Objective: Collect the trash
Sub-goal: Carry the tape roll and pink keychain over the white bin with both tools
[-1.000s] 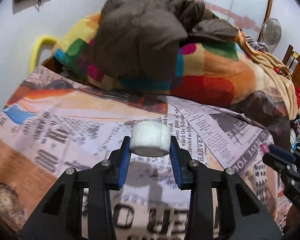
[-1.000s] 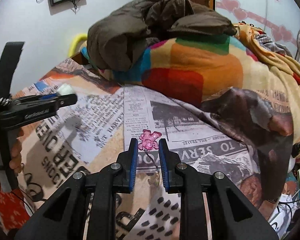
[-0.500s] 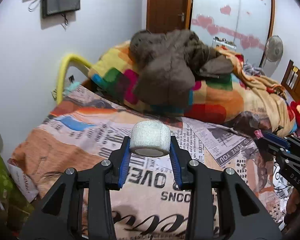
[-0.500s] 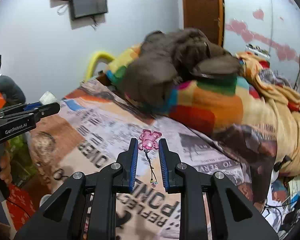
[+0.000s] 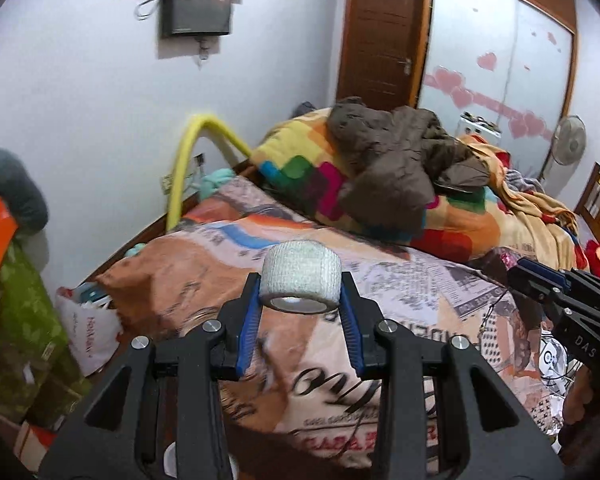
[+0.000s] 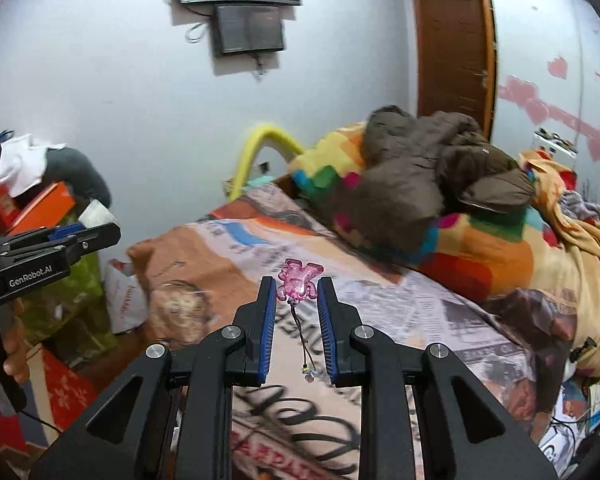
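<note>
My left gripper (image 5: 300,292) is shut on a white gauze roll (image 5: 300,278), held above the bed's newspaper-print cover (image 5: 400,292). My right gripper (image 6: 297,288) is shut on a small pink plastic charm (image 6: 298,280); its dark cord with a bead hangs down between the fingers. In the left wrist view the right gripper (image 5: 512,270) enters from the right edge. In the right wrist view the left gripper (image 6: 100,224) shows at the left with the roll at its tip, a hand (image 6: 14,360) on its handle.
A brown jacket (image 5: 392,168) lies on a multicoloured blanket (image 5: 452,220) at the bed's far end. Left of the bed are a white plastic bag (image 5: 88,332), green fabric (image 5: 24,320), orange boxes (image 6: 40,204) and a yellow tube (image 5: 204,152). A screen (image 6: 248,26) hangs on the wall.
Both grippers have risen and drawn back from the bed, each keeping its object. The bed looks smaller, and the wall, screens and clutter beside the bed have come into view.
</note>
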